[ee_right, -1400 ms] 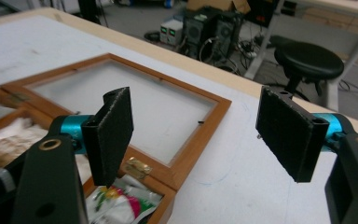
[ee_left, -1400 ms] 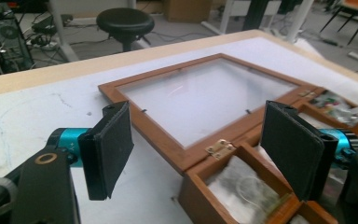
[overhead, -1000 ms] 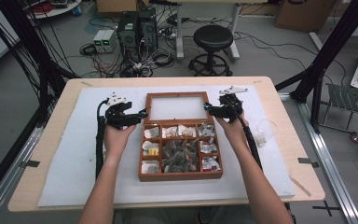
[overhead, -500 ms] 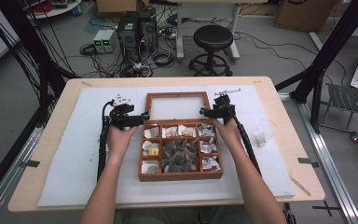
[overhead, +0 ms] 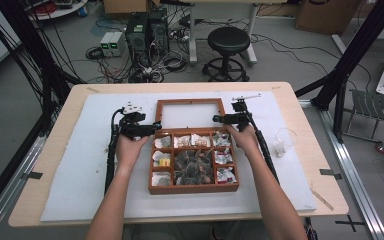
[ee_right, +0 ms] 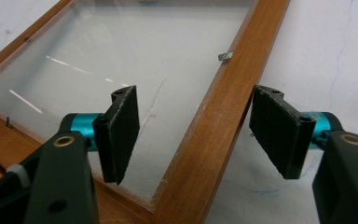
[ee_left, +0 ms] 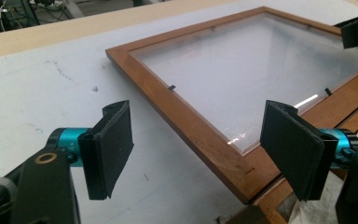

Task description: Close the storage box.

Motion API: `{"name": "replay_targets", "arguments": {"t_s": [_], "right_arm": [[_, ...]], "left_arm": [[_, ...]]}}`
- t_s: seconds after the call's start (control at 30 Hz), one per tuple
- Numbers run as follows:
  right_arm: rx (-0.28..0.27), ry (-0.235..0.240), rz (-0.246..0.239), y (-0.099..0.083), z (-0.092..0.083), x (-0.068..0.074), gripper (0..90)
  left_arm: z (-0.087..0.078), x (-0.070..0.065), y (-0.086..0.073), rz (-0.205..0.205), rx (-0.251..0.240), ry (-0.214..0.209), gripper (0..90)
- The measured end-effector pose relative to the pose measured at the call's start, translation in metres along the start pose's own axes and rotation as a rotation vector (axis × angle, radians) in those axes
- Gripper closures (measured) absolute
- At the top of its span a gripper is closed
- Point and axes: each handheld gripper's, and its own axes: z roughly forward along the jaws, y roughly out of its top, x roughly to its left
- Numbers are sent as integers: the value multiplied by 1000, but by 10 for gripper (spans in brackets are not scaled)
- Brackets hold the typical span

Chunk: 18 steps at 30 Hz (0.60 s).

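High view: your left gripper [overhead: 155, 128] and right gripper [overhead: 216, 119], jaws wide and just opened further on the right, flank the glass-paned wooden lid [overhead: 190, 114] lying flat beyond the compartmented wooden box [overhead: 194, 188], mid-table.

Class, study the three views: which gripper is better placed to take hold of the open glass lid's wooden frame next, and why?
Probably the right gripper: its open jaws already straddle a side rail of the lid. The left gripper is open too, but the lid's corner sits off-centre, near one jaw.
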Motion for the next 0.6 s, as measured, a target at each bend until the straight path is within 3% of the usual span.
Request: {"name": "replay_targets", "arguments": {"t_s": [0.1, 0.23, 0.3, 0.33, 0.37, 0.4, 0.6], "right_arm": [[15, 22, 27, 0, 3, 0, 261], [1, -40, -43, 0, 0, 8, 294], [2, -41, -39, 0, 0, 8, 307], [1, -19, -4, 0, 0, 3, 321], [1, -19, -4, 0, 0, 3, 321], [12, 21, 46, 0, 2, -3, 306], [25, 54, 78, 0, 7, -7, 236]], "left_arm": [[-1, 0, 0, -1, 1, 2, 251], [-2, 0, 1, 2, -10, 4, 252], [-2, 0, 1, 1, -9, 2, 252], [-1, 1, 0, -8, -1, -9, 252], [-1, 1, 0, -8, -1, -9, 252], [0, 1, -1, -9, 17, -15, 252], [2, 1, -1, -11, 8, -5, 252]]}}
